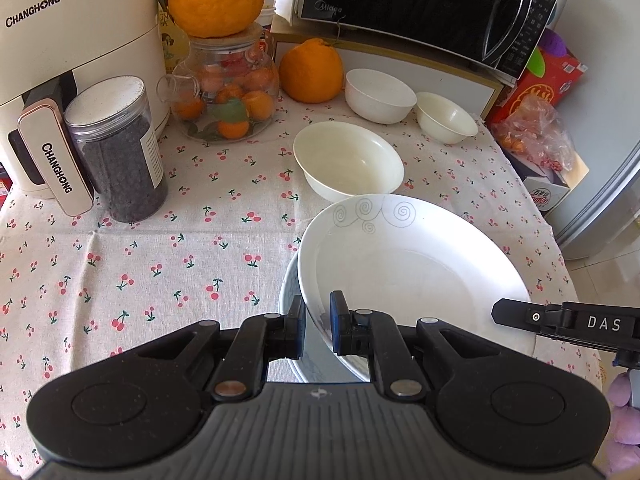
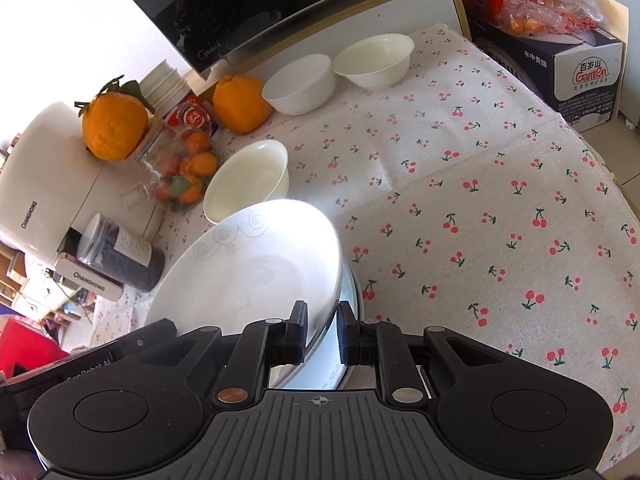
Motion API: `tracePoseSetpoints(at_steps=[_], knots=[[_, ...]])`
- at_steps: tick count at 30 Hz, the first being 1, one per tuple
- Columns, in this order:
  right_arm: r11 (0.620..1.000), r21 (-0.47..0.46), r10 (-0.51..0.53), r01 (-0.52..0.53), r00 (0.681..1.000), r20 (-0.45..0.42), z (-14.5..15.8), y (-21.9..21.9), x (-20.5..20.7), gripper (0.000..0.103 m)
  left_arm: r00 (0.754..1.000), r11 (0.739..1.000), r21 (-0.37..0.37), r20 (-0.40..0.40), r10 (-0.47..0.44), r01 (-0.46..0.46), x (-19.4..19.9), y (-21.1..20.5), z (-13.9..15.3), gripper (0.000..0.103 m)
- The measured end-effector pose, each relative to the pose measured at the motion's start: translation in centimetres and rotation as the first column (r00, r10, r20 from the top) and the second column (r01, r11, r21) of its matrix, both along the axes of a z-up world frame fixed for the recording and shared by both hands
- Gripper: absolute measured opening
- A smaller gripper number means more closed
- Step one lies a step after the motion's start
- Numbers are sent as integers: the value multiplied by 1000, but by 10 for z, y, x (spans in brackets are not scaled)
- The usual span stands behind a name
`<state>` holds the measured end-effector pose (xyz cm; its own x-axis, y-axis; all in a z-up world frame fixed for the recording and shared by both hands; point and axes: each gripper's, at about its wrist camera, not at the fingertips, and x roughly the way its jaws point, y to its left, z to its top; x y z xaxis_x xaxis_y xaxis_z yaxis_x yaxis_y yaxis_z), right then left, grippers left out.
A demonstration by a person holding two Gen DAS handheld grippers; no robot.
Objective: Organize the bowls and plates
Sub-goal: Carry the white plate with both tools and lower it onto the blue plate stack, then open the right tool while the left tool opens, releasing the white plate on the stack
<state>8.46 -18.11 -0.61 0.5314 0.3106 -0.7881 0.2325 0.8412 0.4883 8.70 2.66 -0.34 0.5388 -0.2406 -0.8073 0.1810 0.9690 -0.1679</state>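
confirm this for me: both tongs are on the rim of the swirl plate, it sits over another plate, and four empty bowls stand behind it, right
Not quite: three bowls, not four. The left wrist view shows a wide bowl nearest the swirl plate, then two smaller bowls by the microwave. The rest holds: left tongs and right tongs both straddle its rim, over a second plate.

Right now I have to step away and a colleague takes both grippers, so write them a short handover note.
Left gripper: fingers straddle the near rim of the swirl-patterned plate, close on both faces; whether they pinch it I cannot tell.
Right gripper: fingers straddle the opposite rim, a gap showing on the outer side.
The plate sits tilted over a second plate on the cherry tablecloth.
Three bowls stand apart behind: the large bowl nearest, a white bowl and a small bowl by the microwave.
Done: plates nearly stacked.
Left: settle the plate flat, let go, then gather the bowls.
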Motion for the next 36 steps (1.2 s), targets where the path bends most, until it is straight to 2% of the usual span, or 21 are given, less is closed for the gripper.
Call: tracePoseSetpoints(at_steps=[14, 22, 32, 36], knots=[[999, -32, 31, -32, 998, -54, -11, 13, 5, 16, 999, 998, 56, -37, -10, 12, 1, 1, -11, 12], [997, -56, 49, -52, 997, -56, -11, 16, 5, 16, 999, 995, 97, -32, -31, 34, 1, -3, -13, 13], [989, -110, 95, -100, 994, -48, -7, 24, 5, 18, 998, 986, 156, -24, -60, 63, -1, -10, -17, 15], [979, -161, 122, -127, 992, -39, -3, 28, 4, 18, 996, 983, 165, -38, -76, 81, 0, -11, -20, 15]])
